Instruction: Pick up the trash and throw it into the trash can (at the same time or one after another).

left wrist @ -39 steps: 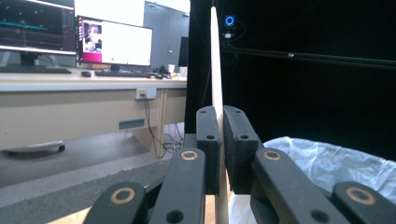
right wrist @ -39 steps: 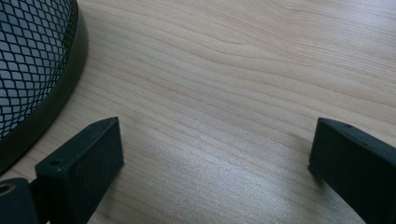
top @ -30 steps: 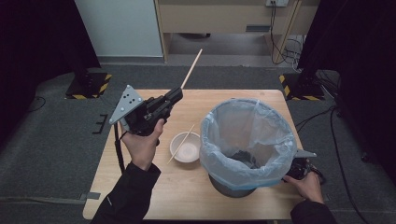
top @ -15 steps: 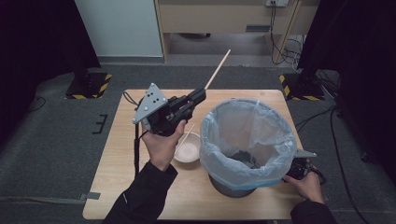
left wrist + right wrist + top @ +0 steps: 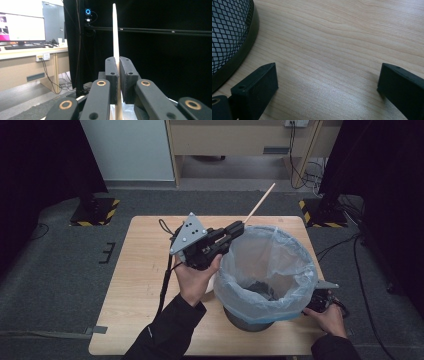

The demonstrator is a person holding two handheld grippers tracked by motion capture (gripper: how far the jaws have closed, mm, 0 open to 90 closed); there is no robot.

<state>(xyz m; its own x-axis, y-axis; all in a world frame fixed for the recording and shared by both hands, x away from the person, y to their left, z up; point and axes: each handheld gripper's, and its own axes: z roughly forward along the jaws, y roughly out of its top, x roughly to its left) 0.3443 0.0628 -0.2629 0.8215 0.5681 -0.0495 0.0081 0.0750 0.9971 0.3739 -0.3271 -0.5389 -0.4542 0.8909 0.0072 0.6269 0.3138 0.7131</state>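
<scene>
Nearest the camera in the high view: two dark sleeves entering from the bottom edge. The right gripper [image 5: 320,300] sits low at the table's near right corner, unmoved since the earlier frames. In the right gripper view its black jaws stand wide apart with nothing between them, above bare pale wood grain, with the bin's black mesh wall [image 5: 227,32] curving in at the left.

Next: wooden table [image 5: 135,285], light grain, rectangular, rounded corners.

On it, right of centre: wire-mesh waste bin [image 5: 250,320], round, dark, lined with a translucent pale-blue plastic bag [image 5: 270,265] folded over the rim, crinkled; dark matter lies at the bottom.

Beside the bin's left rim: left gripper [image 5: 235,227], black body with a grey three-cornered plate on top, carried in the left hand [image 5: 195,280]. Against the earlier frames it has travelled rightward across the table and now stands at the bag's edge, covering the white bowl seen there before.

Held item: wooden stick [image 5: 260,202], thin, straight, pale, round-sectioned. The left jaws are pressed together on its lower part; in the left gripper view the stick [image 5: 115,37] rises straight out between the two pads. In the high view its free end slants up and away over the table's far edge.

Beyond: grey carpet, yellow-black striped stand feet, a desk.
</scene>
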